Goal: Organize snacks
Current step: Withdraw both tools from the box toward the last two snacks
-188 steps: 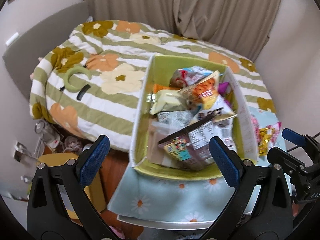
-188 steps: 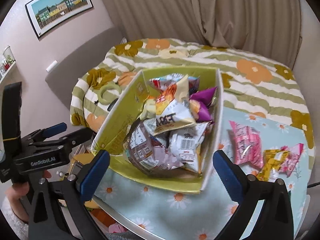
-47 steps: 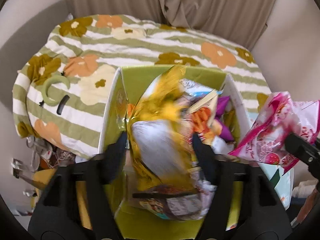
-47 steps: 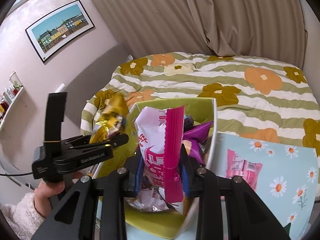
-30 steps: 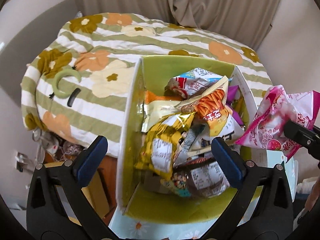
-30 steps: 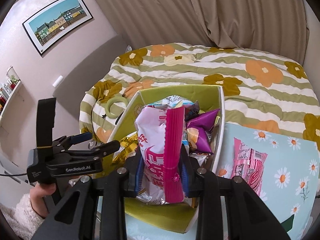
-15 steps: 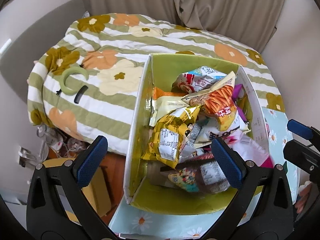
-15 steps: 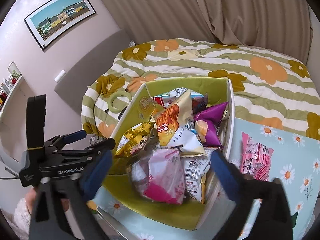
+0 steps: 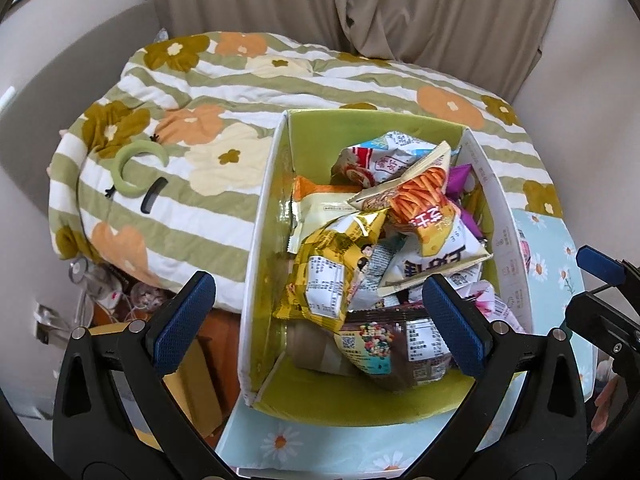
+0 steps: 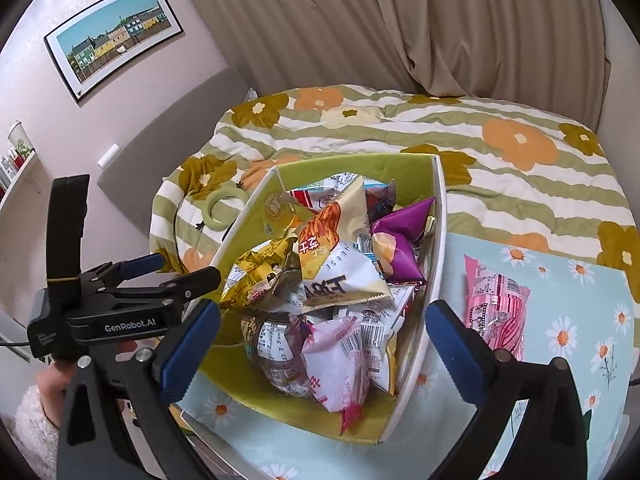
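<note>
The right gripper (image 10: 320,348) stands with its blue-padded jaws spread wide and nothing between the pads, poised above the near end of the green snack box (image 10: 434,264); the left gripper (image 9: 320,324) is likewise spread wide and empty over the same box, and in the right wrist view it shows from the side at the box's left, held by a hand (image 10: 50,384) in a fluffy white sleeve. Just inside the box's near wall lies a pink-and-white snack packet (image 10: 340,360), free of both tools, leaning on a dark packet with a printed label (image 10: 276,356). Beyond these, toward the middle of the box, a yellow foil packet (image 9: 324,276) lies along the left wall, and beside it a white-and-orange cheese snack bag (image 9: 436,220) sits on top of the pile. Further in, against the right wall, is a purple packet (image 10: 400,236), and at the far end a red-and-white packet (image 9: 376,160). The box rests on a pale blue daisy-print cloth (image 10: 560,320), where another pink snack packet (image 10: 496,304) lies outside, just right of the box's right wall. Behind the box spreads a green-striped quilt with orange flowers (image 10: 500,152); on it, left of the box, rest a pale green ring (image 9: 136,168) and a small black comb (image 9: 154,200). Beyond hang beige curtains (image 10: 440,28), and a framed picture of coloured houses (image 10: 116,32) is on the left-hand wall.
</note>
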A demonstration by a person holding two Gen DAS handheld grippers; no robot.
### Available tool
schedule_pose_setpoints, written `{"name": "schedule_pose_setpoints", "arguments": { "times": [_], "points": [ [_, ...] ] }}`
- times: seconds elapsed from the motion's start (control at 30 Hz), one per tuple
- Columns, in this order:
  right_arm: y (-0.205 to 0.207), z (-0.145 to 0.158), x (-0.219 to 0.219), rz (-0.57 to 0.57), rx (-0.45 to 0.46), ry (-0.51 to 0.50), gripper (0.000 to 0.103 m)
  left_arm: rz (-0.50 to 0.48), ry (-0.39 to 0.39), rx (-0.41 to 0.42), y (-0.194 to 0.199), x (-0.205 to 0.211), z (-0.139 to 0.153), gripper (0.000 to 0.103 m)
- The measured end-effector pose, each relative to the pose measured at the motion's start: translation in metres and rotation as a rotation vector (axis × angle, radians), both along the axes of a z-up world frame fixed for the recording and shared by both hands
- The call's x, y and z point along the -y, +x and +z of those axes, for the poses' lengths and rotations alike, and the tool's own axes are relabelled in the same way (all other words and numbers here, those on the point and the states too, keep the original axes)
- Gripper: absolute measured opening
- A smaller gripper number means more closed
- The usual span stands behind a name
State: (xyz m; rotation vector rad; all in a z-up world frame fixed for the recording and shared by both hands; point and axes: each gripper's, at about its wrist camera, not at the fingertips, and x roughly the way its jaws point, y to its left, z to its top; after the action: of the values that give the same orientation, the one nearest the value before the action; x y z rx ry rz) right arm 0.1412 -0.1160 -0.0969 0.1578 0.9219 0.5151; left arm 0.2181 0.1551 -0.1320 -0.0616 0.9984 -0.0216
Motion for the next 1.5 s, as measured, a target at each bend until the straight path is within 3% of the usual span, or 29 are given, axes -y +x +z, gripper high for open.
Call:
{"name": "schedule_pose_setpoints", "arguments": {
  "times": [0.33, 0.53, 0.8, 1.17, 1.5],
  "points": [
    [-0.016, 0.02, 0.044, 0.011, 0.043, 0.008, 0.102, 0.032, -0.002, 0.063, -0.021, 0.044, 0.027, 0.103],
    [-0.032, 0.032, 0.106, -0.073, 0.084, -0.021, 0.102, 0.027, -0.042, 0.091, -0.033, 0.097, 0.038, 0.103],
    [-0.043, 0.028, 0.191, -0.178, 0.061, -0.028, 0.102, -0.036, -0.05, 0.103, -0.033, 0.184, 0.039, 0.103],
    [-0.053, -0.021, 0.282, -0.258, -0.052, -0.033, 0.102, -0.081, -0.005, 0.015, -0.004, 0.291, -0.019, 0.103],
    [-0.053, -0.104, 0.315, -0.289, -0.257, -0.038, 0.102, -0.059, 0.072, -0.086, 0.041, 0.33, -0.094, 0.103]
  ]
}}
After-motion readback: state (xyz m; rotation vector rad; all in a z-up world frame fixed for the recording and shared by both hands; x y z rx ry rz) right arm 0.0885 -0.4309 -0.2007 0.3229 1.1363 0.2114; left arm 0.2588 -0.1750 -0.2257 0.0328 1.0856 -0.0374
